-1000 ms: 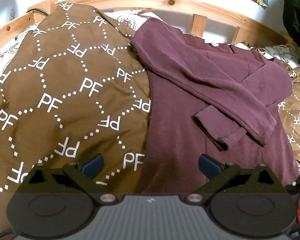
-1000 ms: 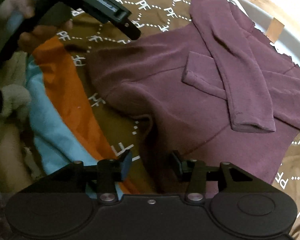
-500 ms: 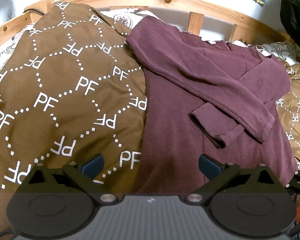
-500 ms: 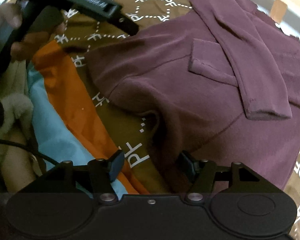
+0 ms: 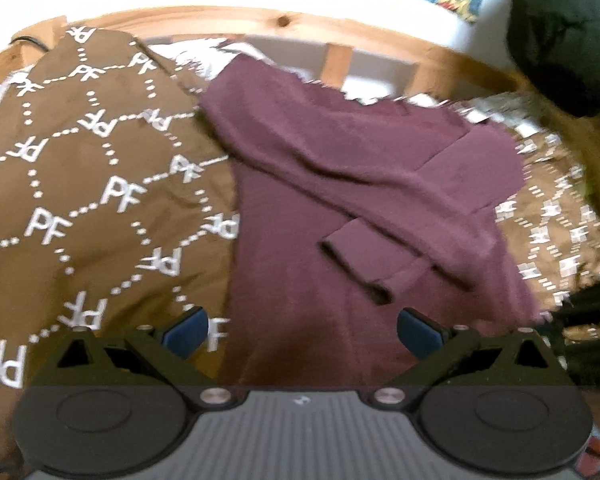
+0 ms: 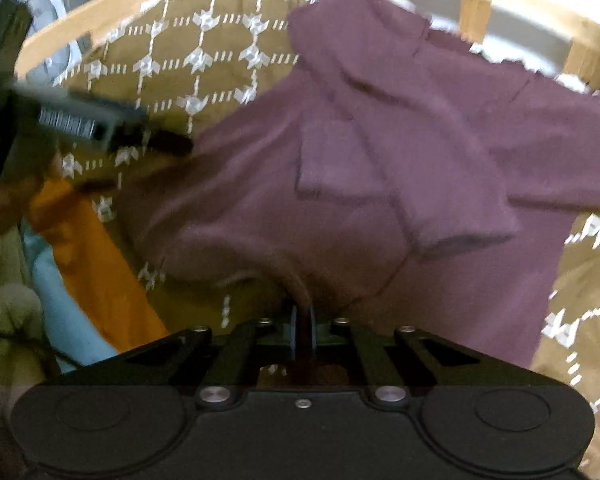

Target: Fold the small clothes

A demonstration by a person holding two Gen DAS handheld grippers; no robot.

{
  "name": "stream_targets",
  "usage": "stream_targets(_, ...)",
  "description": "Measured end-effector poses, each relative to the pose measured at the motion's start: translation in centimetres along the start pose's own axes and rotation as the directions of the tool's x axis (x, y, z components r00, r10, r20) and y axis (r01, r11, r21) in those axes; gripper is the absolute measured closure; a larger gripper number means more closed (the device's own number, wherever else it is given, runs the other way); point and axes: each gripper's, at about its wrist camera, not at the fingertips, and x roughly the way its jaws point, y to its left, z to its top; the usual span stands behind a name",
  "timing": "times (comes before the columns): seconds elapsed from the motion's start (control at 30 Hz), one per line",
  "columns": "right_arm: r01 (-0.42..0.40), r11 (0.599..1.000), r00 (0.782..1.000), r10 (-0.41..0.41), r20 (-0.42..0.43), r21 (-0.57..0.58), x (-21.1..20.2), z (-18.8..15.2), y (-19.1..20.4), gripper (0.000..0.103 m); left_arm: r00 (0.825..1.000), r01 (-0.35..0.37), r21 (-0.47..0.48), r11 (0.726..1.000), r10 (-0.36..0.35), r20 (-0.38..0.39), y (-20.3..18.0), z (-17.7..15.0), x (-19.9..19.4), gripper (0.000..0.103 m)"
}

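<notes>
A maroon long-sleeved top (image 5: 320, 248) lies spread on the brown patterned bedspread (image 5: 80, 184), both sleeves folded across its front. My left gripper (image 5: 302, 330) is open and empty, its blue pads either side of the top's near hem on its left side. In the right wrist view my right gripper (image 6: 302, 322) is shut on the top's (image 6: 340, 184) near hem, which rises in a small peak between the closed fingers. The left gripper's body (image 6: 100, 128) shows at the left of that view.
A curved wooden bed rail (image 5: 284, 24) runs along the far edge with a white wall behind. Orange and light blue cloth (image 6: 88, 264) lies at the near left in the right wrist view. A dark bundle (image 5: 564, 32) hangs at the far right.
My right gripper has closed from open onto the top's near hem and lifted it slightly. My left gripper stays open and has drifted a little nearer the hem; both views are motion-blurred.
</notes>
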Motion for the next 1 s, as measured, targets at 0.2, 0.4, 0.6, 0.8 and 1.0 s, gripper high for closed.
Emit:
stream_targets(0.2,0.024,0.994,0.996,-0.034,0.084,0.11,-2.6,2.1,-4.6,0.097,0.992,0.111,0.115,0.987,-0.118,0.051,-2.5,-0.8,-0.9,0.001)
stream_targets(0.4,-0.015,0.987,0.996,0.001,0.086,0.162,-2.8,3.2,-5.8,0.097,0.997,0.06,0.426,0.903,-0.071,0.011,-8.1,-4.3,0.7,0.001)
stream_targets(0.6,-0.047,0.982,0.996,0.032,0.082,0.182,-2.8,3.3,-5.5,0.097,0.977,-0.205,0.644,0.737,0.118,0.176,-12.3,-6.9,3.7,0.001)
stream_targets(0.8,-0.071,0.979,0.994,0.053,0.099,0.193,-3.2,3.1,-5.9,0.097,0.964,-0.265,0.548,0.794,0.238,0.121,-11.4,-5.5,6.7,0.003)
stream_targets(1.0,-0.084,0.978,0.991,0.061,0.12,0.191,-3.5,3.2,-5.8,0.097,0.948,-0.317,0.508,0.801,0.287,0.139,-9.9,-4.6,5.7,0.02)
